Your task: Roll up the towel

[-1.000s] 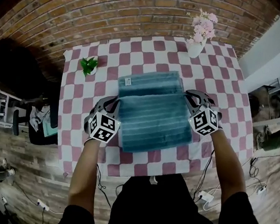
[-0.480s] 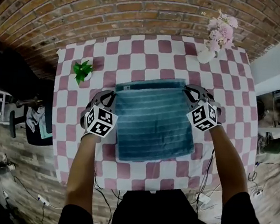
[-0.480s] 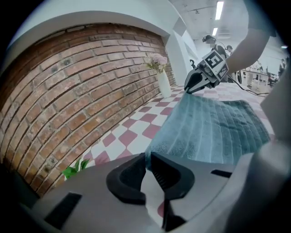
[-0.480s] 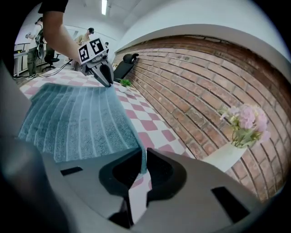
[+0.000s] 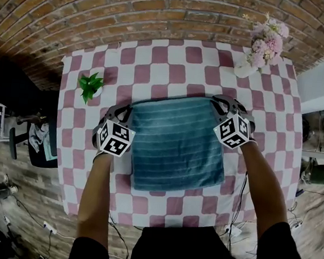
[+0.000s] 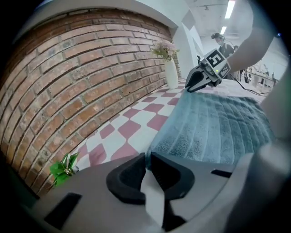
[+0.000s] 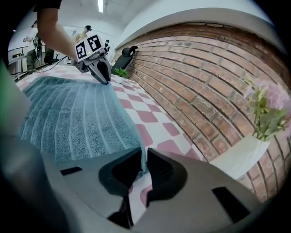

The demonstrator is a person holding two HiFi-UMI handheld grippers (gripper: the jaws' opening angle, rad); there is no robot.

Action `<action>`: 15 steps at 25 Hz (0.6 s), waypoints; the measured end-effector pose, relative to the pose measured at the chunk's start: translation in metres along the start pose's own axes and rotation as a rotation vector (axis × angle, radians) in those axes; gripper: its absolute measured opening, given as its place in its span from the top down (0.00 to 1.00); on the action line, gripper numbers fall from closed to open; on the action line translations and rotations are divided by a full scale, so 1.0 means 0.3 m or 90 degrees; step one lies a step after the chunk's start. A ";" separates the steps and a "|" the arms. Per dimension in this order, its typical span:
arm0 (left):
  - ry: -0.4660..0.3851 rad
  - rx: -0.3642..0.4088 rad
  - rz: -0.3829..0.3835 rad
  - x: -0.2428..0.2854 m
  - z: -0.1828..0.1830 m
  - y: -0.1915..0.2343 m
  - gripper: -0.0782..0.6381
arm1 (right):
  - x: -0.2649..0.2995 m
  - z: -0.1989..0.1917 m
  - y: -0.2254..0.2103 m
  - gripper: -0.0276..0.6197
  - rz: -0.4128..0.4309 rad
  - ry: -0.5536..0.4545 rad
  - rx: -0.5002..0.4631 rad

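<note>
A teal striped towel (image 5: 175, 141) lies spread on the red-and-white checked table (image 5: 157, 57). My left gripper (image 5: 127, 111) is shut on the towel's far left corner, and the left gripper view shows the cloth (image 6: 213, 123) pinched between its dark jaws (image 6: 148, 158). My right gripper (image 5: 216, 104) is shut on the far right corner, with the towel (image 7: 77, 116) running away from its closed jaws (image 7: 143, 164). Each gripper appears in the other's view: the right gripper (image 6: 190, 88) and the left gripper (image 7: 105, 80), both low over the far edge.
A small green plant (image 5: 90, 85) stands at the table's far left. A white vase of pink flowers (image 5: 255, 52) stands at the far right. A brick wall (image 5: 162, 6) runs behind the table. A dark chair (image 5: 33, 139) stands on the floor to the left.
Both grippers have moved toward the far side of the table and down, carrying the towel's far edge with them. The towel now lies flatter and more spread out.
</note>
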State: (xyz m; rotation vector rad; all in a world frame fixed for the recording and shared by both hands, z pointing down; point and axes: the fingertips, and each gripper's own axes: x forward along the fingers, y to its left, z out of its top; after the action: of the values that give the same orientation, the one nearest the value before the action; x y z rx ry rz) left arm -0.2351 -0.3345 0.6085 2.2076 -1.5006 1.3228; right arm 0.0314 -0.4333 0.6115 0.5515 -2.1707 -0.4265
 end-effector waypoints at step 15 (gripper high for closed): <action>-0.060 -0.082 0.081 -0.074 0.026 0.079 0.45 | -0.090 -0.001 -0.061 0.62 -0.034 -0.024 0.135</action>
State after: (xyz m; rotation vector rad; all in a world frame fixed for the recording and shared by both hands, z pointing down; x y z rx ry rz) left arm -0.2522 -0.3355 0.5800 2.1533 -1.7353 1.1337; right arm 0.0509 -0.4346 0.5853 0.7234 -2.2567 -0.2379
